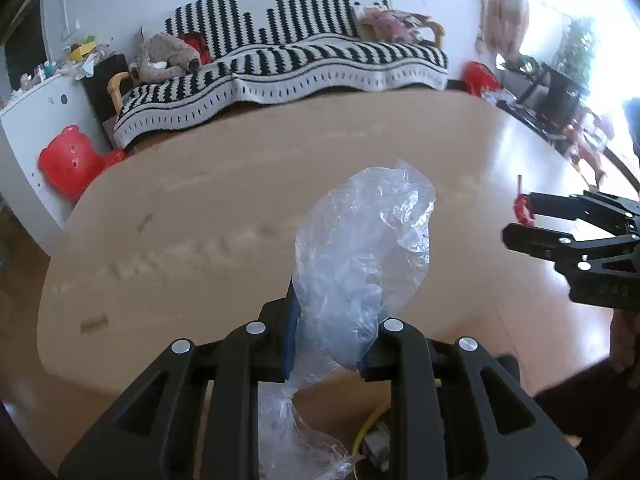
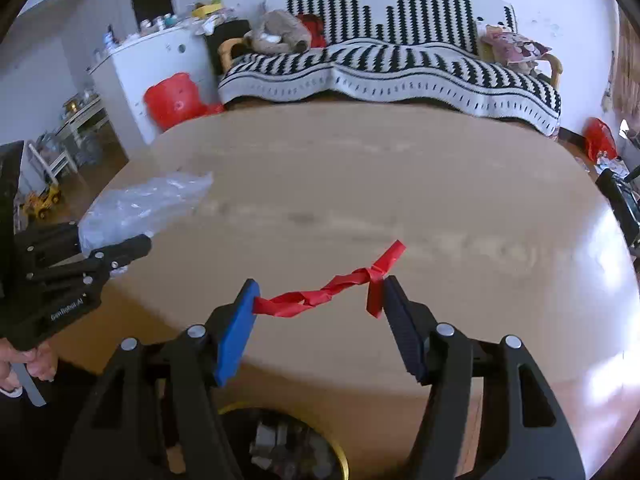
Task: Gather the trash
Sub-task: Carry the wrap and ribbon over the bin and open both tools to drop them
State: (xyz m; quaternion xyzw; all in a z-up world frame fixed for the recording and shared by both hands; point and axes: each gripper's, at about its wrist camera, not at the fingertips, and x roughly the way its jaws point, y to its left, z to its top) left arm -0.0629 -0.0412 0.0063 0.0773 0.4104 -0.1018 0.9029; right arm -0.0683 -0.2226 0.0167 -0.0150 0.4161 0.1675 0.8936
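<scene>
Beyond bare table (image 2: 360,168), striped sofa (image 2: 400,68); below, perhaps a bin (image 2: 340,456)

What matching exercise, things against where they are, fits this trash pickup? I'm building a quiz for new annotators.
Things:
1. clear plastic bag
2. twisted red strip
3. red bear-shaped stool
4. striped blanket

Places:
A. draped over the sofa
B. on the floor by the white cabinet
C. pinched in the left claw
D. spanning the right claw

Pairs: 1-C, 2-D, 3-B, 4-A
</scene>
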